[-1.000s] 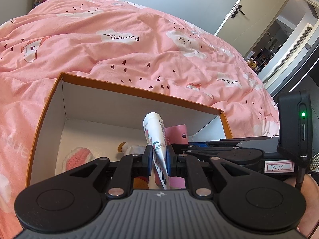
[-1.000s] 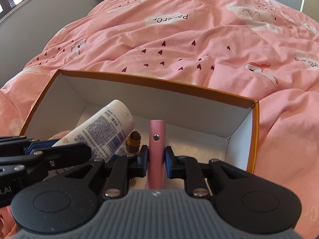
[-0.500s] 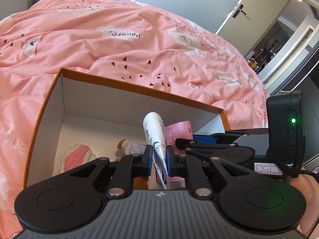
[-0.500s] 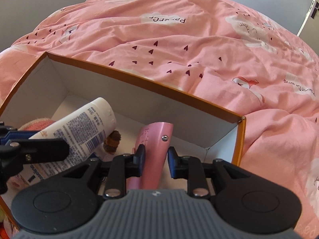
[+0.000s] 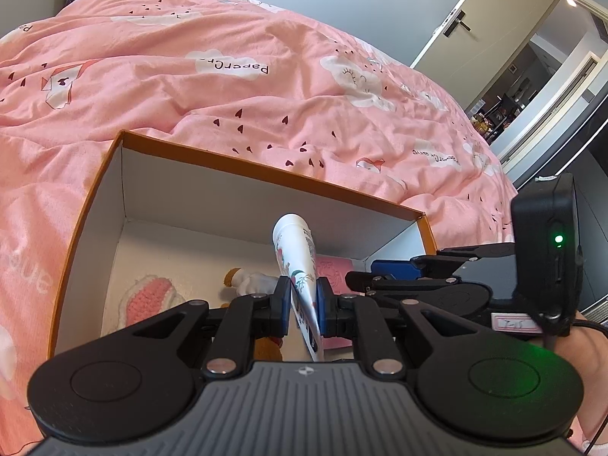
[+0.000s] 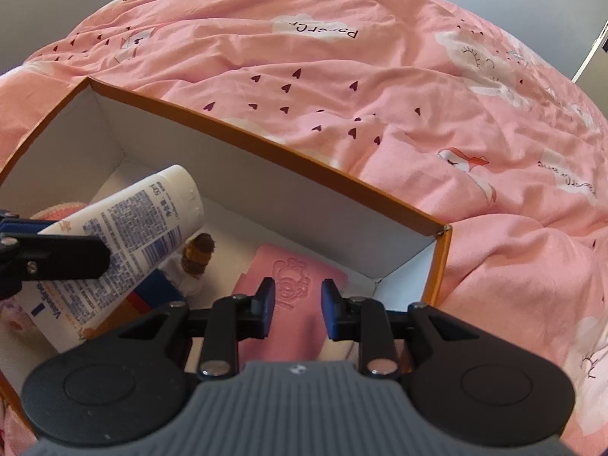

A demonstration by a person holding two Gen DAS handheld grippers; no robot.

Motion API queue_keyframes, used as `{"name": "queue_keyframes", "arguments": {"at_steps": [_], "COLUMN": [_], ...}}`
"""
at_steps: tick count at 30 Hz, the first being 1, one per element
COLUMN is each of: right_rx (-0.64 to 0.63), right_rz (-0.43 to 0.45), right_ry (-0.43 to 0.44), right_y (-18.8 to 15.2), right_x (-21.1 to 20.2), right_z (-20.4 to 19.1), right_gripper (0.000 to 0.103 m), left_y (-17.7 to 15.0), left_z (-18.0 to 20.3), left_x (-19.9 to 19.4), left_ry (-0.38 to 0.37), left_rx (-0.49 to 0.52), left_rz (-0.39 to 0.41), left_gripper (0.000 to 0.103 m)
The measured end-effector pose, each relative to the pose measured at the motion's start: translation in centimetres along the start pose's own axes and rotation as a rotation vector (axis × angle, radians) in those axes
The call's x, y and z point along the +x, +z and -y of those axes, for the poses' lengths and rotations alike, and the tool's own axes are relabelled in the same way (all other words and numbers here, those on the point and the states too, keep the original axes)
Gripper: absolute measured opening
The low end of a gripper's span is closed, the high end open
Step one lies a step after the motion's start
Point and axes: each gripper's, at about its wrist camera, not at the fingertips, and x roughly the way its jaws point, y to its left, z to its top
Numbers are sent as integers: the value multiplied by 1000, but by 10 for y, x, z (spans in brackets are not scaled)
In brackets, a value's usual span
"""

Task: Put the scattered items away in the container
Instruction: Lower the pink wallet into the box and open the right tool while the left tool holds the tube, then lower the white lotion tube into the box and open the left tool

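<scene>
Nearest you, your left gripper [image 5: 303, 306] is pinched tight on the flat crimped end of the white tube [image 5: 298, 262], so the tube juts forward with its cap end up over the open box [image 5: 266, 178], ready to be let go inside rather than beside it. Your right gripper [image 6: 293, 309] has just been opening: its pads stand apart and clear of the pink wallet [image 6: 292, 296], which now lies flat on the box floor near the right corner, so I judge that item delivered. A little farther in, a small plush toy [image 6: 195, 256] and a pink knitted piece [image 5: 150, 298] already rest on the floor, left of the wallet. Beyond the far orange rim, the pink duvet [image 6: 380, 76] spreads away with nothing loose visible on it. An open door [image 5: 490, 30] stands farthest off.
</scene>
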Motion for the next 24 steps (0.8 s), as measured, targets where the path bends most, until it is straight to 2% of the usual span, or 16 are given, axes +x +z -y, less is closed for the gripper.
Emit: {"name": "queue_keyframes", "arguments": {"at_steps": [2, 4, 10, 16, 24], "right_rx": [-9, -41, -92, -116, -27], "right_rz": [-2, -3, -37, -62, -88], "right_ry": [45, 53, 50, 4, -39], "right_y": [0, -1, -5, -5, -9], "right_x": [0, 3, 22, 38, 42], "right_z": [-3, -10, -24, -31, -16], "right_gripper": [28, 32, 39, 39, 39], "left_y": [1, 2, 4, 7, 9], "left_z": [-1, -1, -2, -5, -2], "left_x": [0, -1, 0, 3, 9], "left_ry": [4, 5, 11, 11, -23], "left_rx": [-4, -7, -7, -10, -5], "left_rz": [3, 6, 4, 0, -10], "left_gripper": [15, 15, 15, 15, 15]}}
